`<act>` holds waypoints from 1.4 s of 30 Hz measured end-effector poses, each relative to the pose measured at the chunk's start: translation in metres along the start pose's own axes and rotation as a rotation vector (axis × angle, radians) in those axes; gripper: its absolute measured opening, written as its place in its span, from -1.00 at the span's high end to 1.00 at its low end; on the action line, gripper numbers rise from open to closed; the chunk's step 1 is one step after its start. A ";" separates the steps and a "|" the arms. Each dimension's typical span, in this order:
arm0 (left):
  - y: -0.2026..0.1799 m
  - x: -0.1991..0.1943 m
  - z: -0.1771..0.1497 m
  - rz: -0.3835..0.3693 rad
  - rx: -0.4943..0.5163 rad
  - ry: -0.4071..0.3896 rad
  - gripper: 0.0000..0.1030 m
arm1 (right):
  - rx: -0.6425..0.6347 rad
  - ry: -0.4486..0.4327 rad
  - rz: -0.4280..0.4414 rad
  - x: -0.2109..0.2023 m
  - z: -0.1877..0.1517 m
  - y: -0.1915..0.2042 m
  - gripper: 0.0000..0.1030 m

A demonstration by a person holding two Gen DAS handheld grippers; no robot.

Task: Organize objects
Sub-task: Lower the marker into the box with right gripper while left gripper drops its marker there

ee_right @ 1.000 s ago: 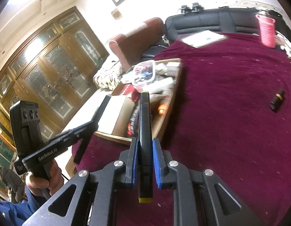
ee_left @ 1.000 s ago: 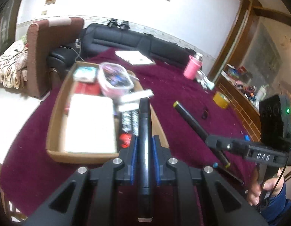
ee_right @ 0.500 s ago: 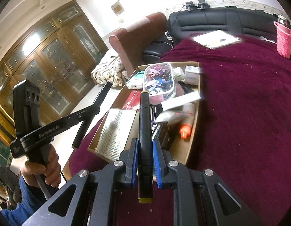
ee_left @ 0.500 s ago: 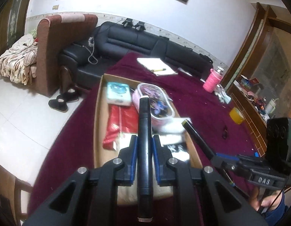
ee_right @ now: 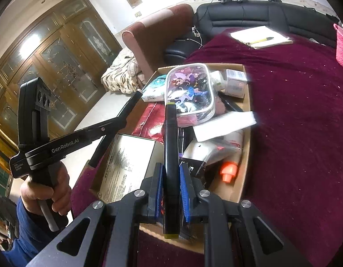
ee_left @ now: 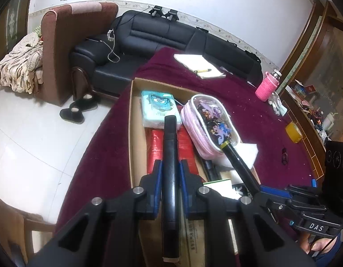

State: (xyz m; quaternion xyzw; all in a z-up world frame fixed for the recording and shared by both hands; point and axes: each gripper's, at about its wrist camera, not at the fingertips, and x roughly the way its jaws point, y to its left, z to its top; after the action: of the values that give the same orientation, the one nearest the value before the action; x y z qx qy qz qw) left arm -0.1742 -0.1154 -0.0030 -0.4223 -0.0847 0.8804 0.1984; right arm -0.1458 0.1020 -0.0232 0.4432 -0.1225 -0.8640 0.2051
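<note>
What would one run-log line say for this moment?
left hand-held gripper: shut on black marker | right hand-held gripper: shut on yellow-capped marker | both over cardboard box

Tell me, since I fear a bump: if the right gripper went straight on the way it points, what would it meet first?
Probably the cartoon-print clear pouch in the cardboard box: the tip of the yellow-capped marker held by the right gripper points at its near edge, though depth is unclear.

Maroon-clothed table (ee_left: 249,120), cardboard box (ee_left: 132,120), notepad (ee_left: 198,63)

Black leather sofa (ee_left: 171,35) behind the maroon-clothed table (ee_left: 255,120), brown armchair (ee_left: 60,44), black slippers (ee_left: 79,109) on pale floor.
</note>
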 end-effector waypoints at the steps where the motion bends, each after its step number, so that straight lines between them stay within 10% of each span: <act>1: 0.001 0.002 0.000 0.000 -0.002 0.002 0.71 | 0.003 0.005 0.004 0.003 0.001 0.000 0.66; 42: 0.004 0.000 -0.004 0.006 -0.015 -0.011 0.67 | -0.026 0.023 -0.015 0.007 -0.007 0.010 0.61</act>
State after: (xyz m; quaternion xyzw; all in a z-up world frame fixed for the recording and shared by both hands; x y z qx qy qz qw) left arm -0.1721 -0.1190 -0.0064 -0.4193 -0.0912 0.8826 0.1922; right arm -0.1412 0.0892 -0.0287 0.4512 -0.1053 -0.8620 0.2056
